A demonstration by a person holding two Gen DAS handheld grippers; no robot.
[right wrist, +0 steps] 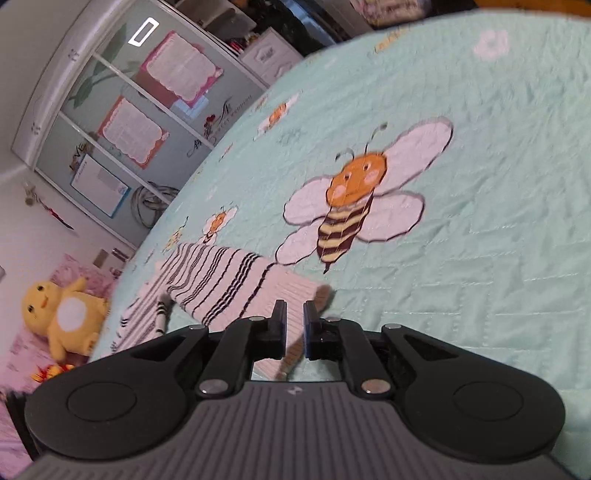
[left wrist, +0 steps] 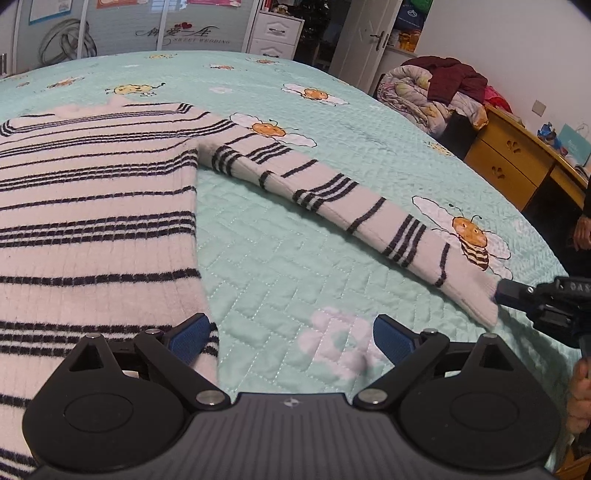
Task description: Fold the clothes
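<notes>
A white sweater with black stripes (left wrist: 92, 206) lies flat on the teal bee-print bedspread (left wrist: 280, 258). Its right sleeve (left wrist: 332, 195) stretches out to the right. My left gripper (left wrist: 291, 339) is open, low over the sweater's lower right hem, its left pad (left wrist: 188, 338) over the fabric. My right gripper (left wrist: 498, 291) is at the sleeve cuff (left wrist: 476, 299). In the right wrist view the right gripper (right wrist: 294, 325) is shut on the cuff (right wrist: 291, 295), and the striped sleeve (right wrist: 221, 284) runs away to the left.
A wooden desk (left wrist: 517, 162) with piled bedding and clothes (left wrist: 436, 92) stands right of the bed. A wardrobe (left wrist: 129, 29) and white drawers (left wrist: 277, 37) stand beyond. A yellow plush toy (right wrist: 62, 314) sits off the bed's far side.
</notes>
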